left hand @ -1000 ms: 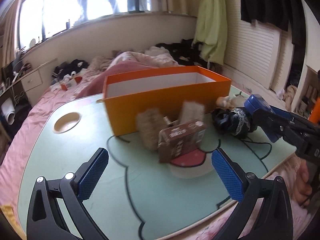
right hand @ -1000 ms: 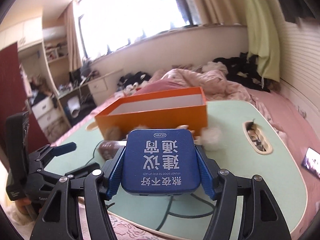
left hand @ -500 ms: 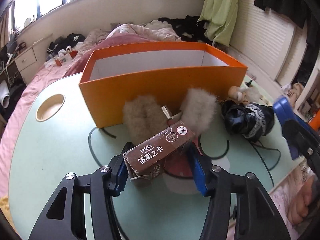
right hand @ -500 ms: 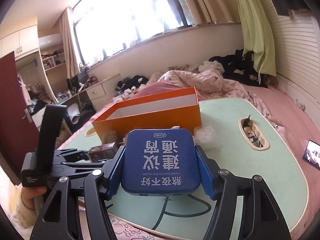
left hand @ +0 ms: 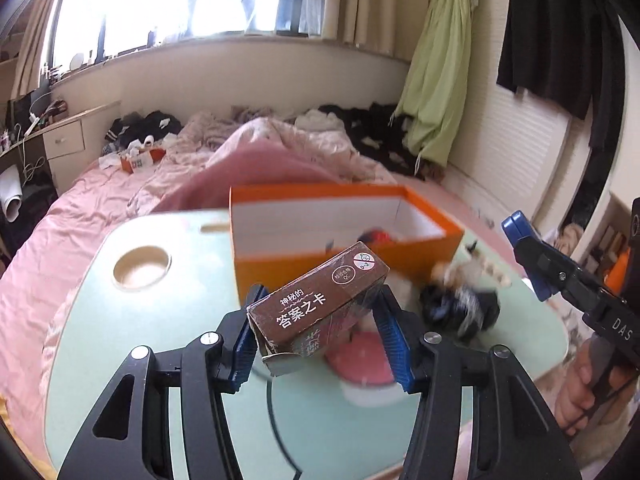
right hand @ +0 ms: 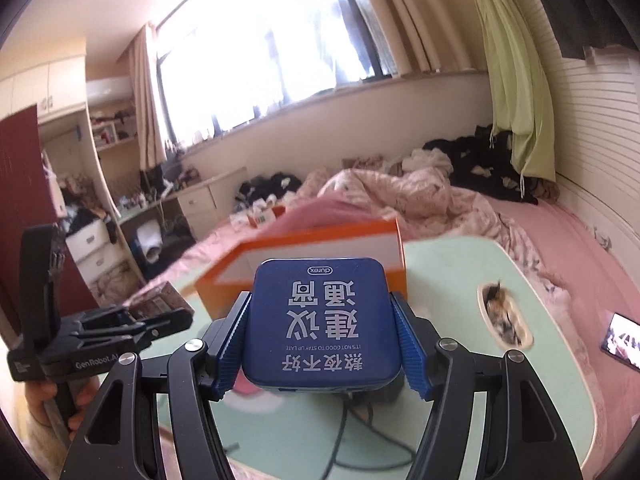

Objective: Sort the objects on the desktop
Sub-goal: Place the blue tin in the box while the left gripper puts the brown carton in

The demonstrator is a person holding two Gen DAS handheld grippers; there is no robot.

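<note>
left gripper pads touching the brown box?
Touching. The left wrist view shows both blue pads of the left gripper pressed against the sides of the brown box, which hangs clear above the table.

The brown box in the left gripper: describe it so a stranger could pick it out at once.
Start at the pale green table with the orange box on it. In front of that box, the left gripper is shut on the brown box, held clear of the table. It alone is dark brown card with white Chinese lettering; the right gripper holds a blue tin.
</note>
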